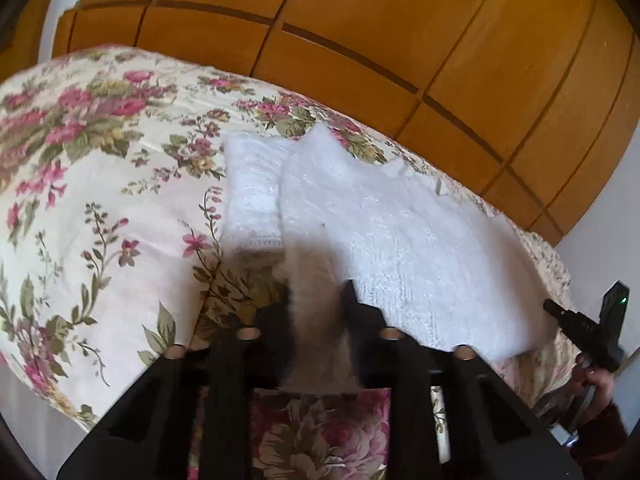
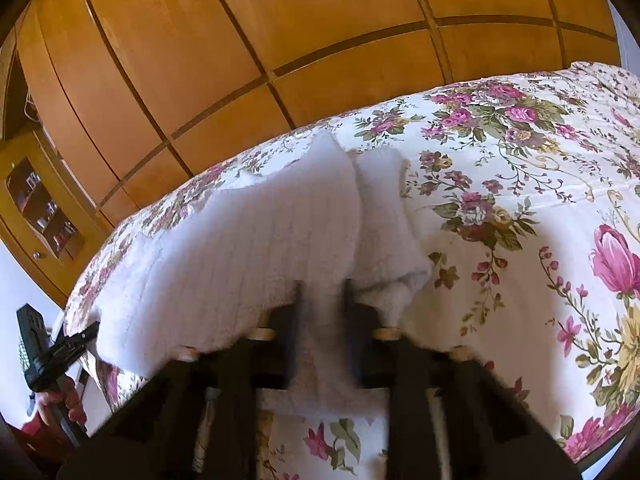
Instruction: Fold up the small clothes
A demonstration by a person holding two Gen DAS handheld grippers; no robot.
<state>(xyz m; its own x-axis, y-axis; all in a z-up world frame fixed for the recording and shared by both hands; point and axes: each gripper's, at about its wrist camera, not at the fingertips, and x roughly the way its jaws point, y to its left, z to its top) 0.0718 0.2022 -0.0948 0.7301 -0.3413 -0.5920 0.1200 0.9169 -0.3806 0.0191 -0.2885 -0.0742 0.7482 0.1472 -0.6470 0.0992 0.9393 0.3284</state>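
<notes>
A small white knitted sweater lies spread on a floral bedspread, one sleeve folded beside its body. My left gripper is shut on the near hem at the sweater's left corner, white knit bunched between the black fingers. In the right wrist view the same sweater fills the middle, and my right gripper is shut on the hem at its right corner, next to the other sleeve. Each gripper shows at the edge of the other's view, held by a hand.
The bed's floral cover stretches wide to both sides of the sweater. A wooden panelled wardrobe stands right behind the bed. A small glass-fronted cabinet sits at the left in the right wrist view.
</notes>
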